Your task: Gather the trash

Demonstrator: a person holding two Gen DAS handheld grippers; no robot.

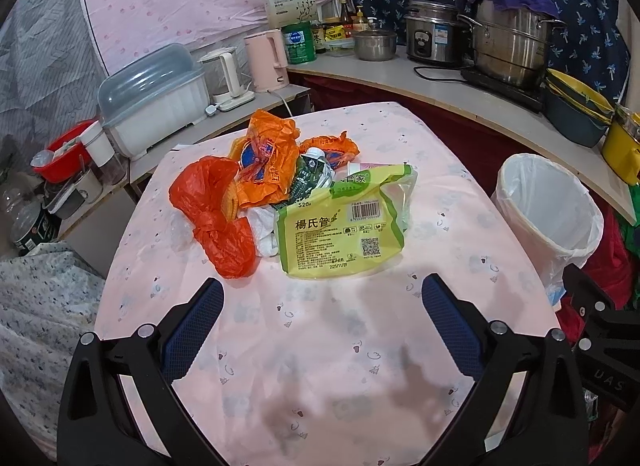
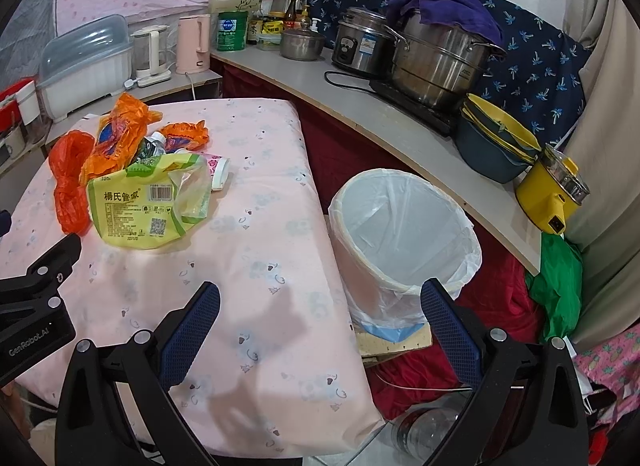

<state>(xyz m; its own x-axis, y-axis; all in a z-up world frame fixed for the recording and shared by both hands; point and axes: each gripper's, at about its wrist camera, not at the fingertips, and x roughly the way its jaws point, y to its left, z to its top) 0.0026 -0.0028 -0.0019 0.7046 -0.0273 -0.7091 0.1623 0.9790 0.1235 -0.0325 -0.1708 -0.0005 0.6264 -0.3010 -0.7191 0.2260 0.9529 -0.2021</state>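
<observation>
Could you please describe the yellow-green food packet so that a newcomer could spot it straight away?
Start at the pink-clothed table and find the pile of crumpled rubbish on it. The flat yellow-green plastic packet lies at the pile's near edge, beside the red-orange plastic bag. It alone carries bold dark Chinese lettering, a barcode and a QR code.

The yellow-green bag (image 1: 344, 221) covers most of the white bag (image 1: 264, 229) and the lower part of the dark carton (image 1: 310, 177). The pink cup (image 2: 218, 171) is half hidden behind the yellow-green bag. The bin (image 2: 404, 242) hides its own bottom. The bottle (image 2: 424, 432) is cut by the bottom edge.
</observation>
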